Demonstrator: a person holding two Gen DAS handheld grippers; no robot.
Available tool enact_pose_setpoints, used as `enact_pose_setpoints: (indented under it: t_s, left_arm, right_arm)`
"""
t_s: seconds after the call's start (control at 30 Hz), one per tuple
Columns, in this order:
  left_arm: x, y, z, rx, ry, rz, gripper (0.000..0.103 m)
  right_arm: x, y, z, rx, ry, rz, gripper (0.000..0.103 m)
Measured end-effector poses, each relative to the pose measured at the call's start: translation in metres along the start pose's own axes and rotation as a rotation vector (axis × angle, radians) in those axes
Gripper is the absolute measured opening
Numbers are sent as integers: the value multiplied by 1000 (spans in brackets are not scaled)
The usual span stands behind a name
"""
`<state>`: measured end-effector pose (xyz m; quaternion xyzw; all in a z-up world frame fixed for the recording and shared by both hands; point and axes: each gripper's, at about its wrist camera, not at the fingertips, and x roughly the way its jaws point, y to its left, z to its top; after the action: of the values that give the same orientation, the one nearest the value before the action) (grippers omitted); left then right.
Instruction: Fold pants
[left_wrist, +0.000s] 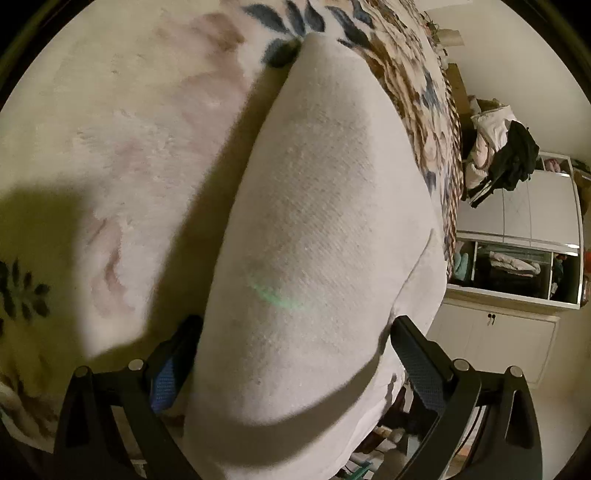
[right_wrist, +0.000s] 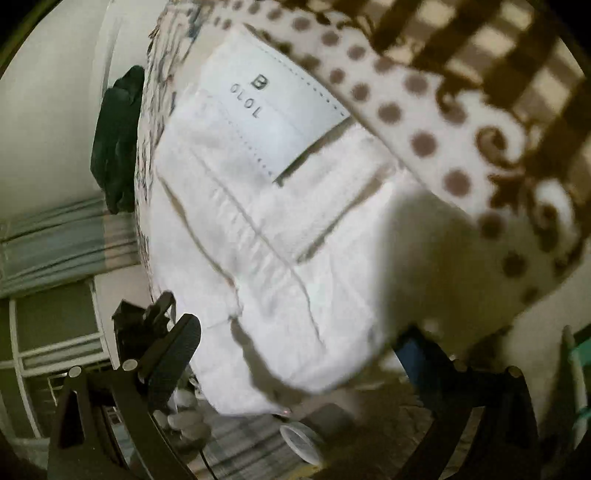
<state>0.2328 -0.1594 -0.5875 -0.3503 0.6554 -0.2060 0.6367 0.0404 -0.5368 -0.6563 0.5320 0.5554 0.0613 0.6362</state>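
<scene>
White pants lie on a patterned fleece blanket. In the left wrist view a long white pant leg runs away from my left gripper, whose jaws stand wide apart on either side of the cloth without pinching it. In the right wrist view the waist end of the pants shows, with a white label patch printed with dark letters. My right gripper is open, with the cloth's near edge between its fingers; the right finger is partly hidden in shadow.
The blanket has flower prints, and dots and checks at the other end. A wardrobe with shelves and piled clothes stand right of the bed. A dark garment and a curtain are on the left.
</scene>
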Motion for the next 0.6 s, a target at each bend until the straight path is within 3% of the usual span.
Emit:
enact_pose_setpoints:
  t_s: [0.13,0.33,0.37,0.4,0.43,0.5,0.53,0.6]
  left_arm:
    - [0,5,2,5,7,-15,102]
    - [4,6,3,3,8,-37,102]
    - [4,5,2,6,9,-44,102]
    - [4,2,2,16,8,-46,99]
    - [3,-4,0,41,-2,-33,81]
    - [-2,-13,-4,86,-22,6,57]
    - [-5,-15,-7,99,-34,8,43]
    - [-19,-18,-14,117,-65,2,29]
  right_arm:
    - [14,8,10,-6,6,89,103]
    - [25,21,11,-77,11,95,103]
    - [25,21,9,-81,3,90,102]
    - [24,25,5,-93,-9,64,90]
    - [24,27,4,-111,-20,20,65]
    - [18,29,2,-117,-33,-25,43]
    - [16,34,-1,-119,-47,-42,38]
    - [12,48,-7,-152,-65,-83,35]
